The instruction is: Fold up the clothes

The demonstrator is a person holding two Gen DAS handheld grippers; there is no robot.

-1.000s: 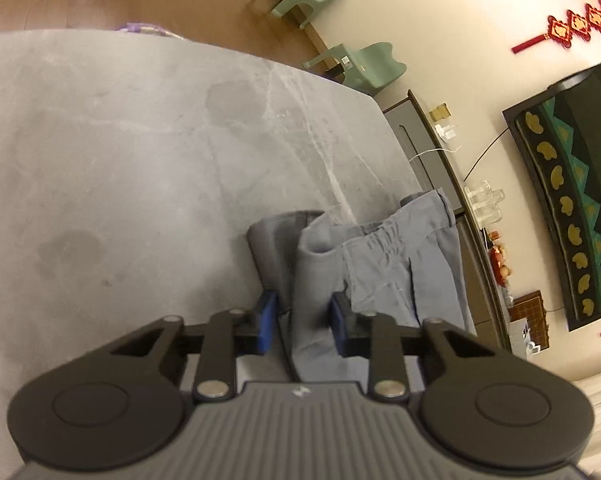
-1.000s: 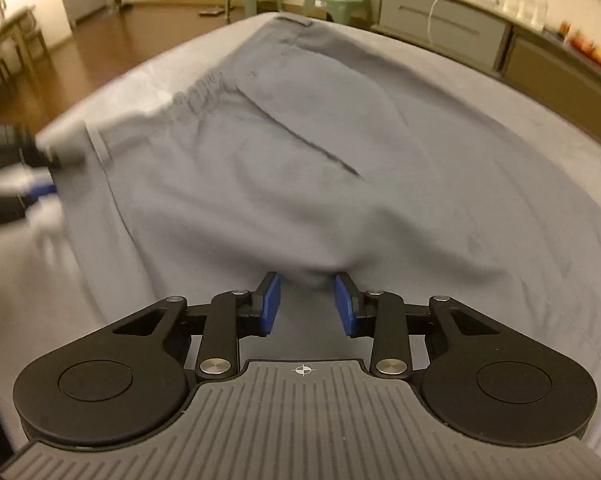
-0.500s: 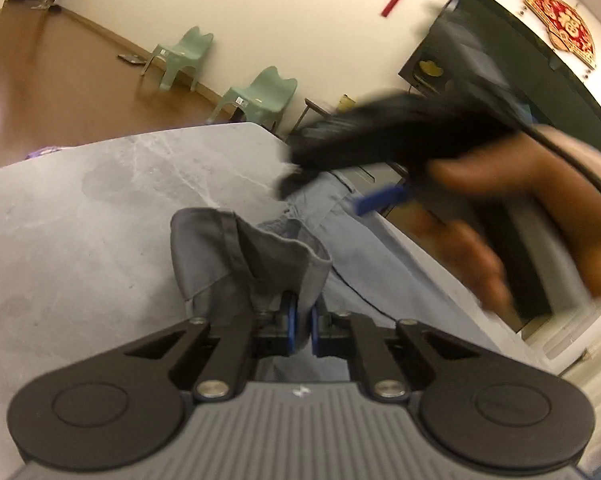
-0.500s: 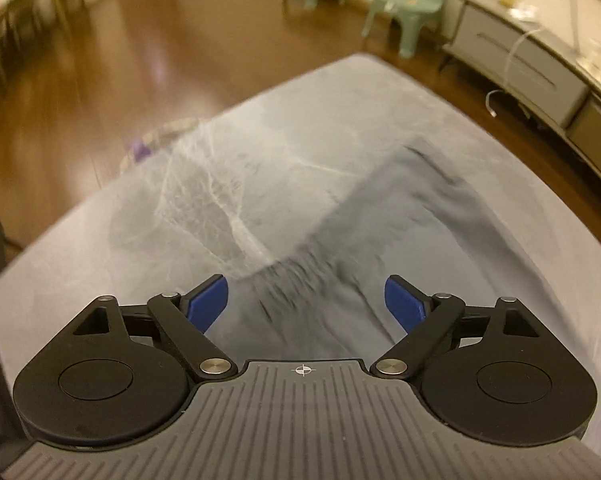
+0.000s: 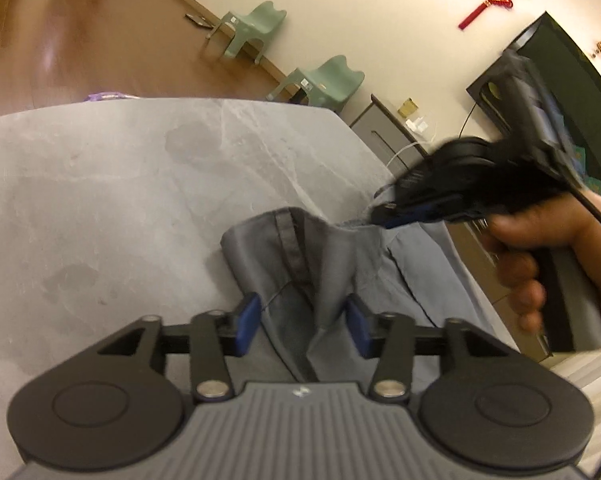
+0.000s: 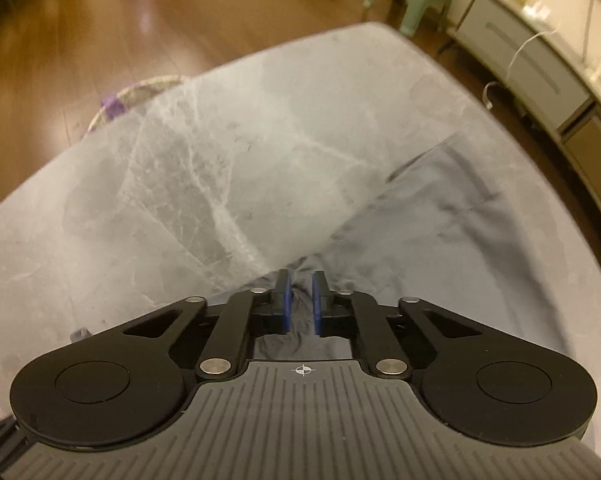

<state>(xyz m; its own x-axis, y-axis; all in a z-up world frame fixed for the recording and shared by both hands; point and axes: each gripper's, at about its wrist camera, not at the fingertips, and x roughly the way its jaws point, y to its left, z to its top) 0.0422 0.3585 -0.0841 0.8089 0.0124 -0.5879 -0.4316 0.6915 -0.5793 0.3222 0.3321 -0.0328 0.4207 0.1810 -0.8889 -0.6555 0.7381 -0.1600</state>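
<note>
My left tongs (image 5: 302, 320) stand wide open, the blue pads either side of a raised fold of the grey trousers (image 5: 320, 272) without pressing it. My right tongs (image 6: 300, 304) are nearly closed, pinching a bunched edge of the trousers (image 6: 440, 220) between the pads. In the left wrist view the right tongs (image 5: 384, 216) appear at 2 o'clock, their tips clamped on the lifted cloth edge, with my right hand (image 5: 540, 256) around the handle. The trousers lie on the grey marble bench (image 5: 100, 200), toward its 4 o'clock side in the right wrist view. Two green chairs (image 5: 324, 80) stand by the wall at 12 o'clock.
</note>
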